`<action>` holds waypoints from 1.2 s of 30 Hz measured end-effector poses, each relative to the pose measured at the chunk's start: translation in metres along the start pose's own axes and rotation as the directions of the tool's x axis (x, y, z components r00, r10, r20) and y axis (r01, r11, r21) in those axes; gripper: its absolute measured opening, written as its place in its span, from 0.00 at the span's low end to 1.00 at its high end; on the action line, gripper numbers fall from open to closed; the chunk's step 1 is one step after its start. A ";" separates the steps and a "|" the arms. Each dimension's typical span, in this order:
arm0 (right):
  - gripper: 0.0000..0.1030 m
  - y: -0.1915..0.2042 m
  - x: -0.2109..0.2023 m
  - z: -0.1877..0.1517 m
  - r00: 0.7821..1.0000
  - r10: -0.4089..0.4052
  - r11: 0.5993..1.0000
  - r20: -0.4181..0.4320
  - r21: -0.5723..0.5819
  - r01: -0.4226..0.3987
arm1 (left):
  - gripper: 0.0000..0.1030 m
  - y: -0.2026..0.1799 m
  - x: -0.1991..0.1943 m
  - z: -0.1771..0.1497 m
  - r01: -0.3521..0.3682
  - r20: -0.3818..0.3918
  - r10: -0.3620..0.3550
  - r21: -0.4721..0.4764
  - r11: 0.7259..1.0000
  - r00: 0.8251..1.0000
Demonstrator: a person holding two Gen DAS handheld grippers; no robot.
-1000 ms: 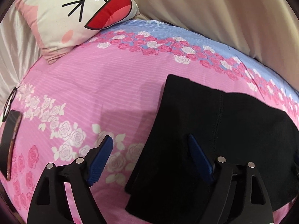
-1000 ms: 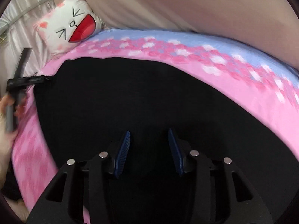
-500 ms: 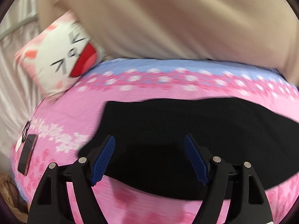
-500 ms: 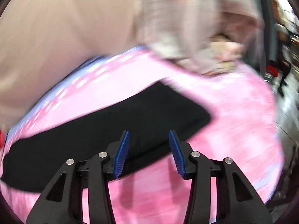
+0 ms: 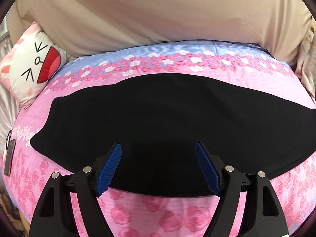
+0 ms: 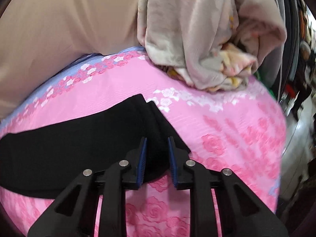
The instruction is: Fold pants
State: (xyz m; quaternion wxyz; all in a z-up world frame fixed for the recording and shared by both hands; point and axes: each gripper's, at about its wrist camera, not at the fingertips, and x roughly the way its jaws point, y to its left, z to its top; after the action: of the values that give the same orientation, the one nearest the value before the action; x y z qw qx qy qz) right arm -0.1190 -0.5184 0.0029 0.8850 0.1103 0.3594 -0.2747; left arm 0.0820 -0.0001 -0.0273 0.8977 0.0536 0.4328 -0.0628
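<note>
Black pants (image 5: pixel 154 118) lie flat in a long band across the pink rose-print bed cover (image 5: pixel 158 215). My left gripper (image 5: pixel 158 152) is wide open and empty, above the near edge of the pants' middle. In the right wrist view the pants' right end (image 6: pixel 102 138) shows two layered cuffs. My right gripper (image 6: pixel 157 144) hovers over that end, near its corner, with the jaws narrowly apart and nothing between them.
A cat-face pillow (image 5: pixel 29 63) lies at the bed's far left. A phone (image 5: pixel 8 158) rests at the left edge. A crumpled beige blanket (image 6: pixel 207 39) sits at the far right. A beige curtain (image 5: pixel 158 9) hangs behind the bed.
Both grippers pulled back and turned: the left now faces the pants' middle instead of their left end, the right swung to the right end and its jaws narrowed.
</note>
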 end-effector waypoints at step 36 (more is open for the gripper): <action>0.19 0.018 0.035 0.013 0.990 0.102 0.991 -0.097 -0.072 -0.109 | 0.72 -0.004 0.003 -0.007 -0.044 -0.026 0.044 0.006 0.999 0.999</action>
State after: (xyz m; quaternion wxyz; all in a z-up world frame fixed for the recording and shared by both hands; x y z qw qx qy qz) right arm -0.0806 -0.5228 -0.0122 0.8841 0.1076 0.4044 -0.2080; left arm 0.0771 -0.0035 -0.0341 0.8931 0.0662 0.4429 -0.0434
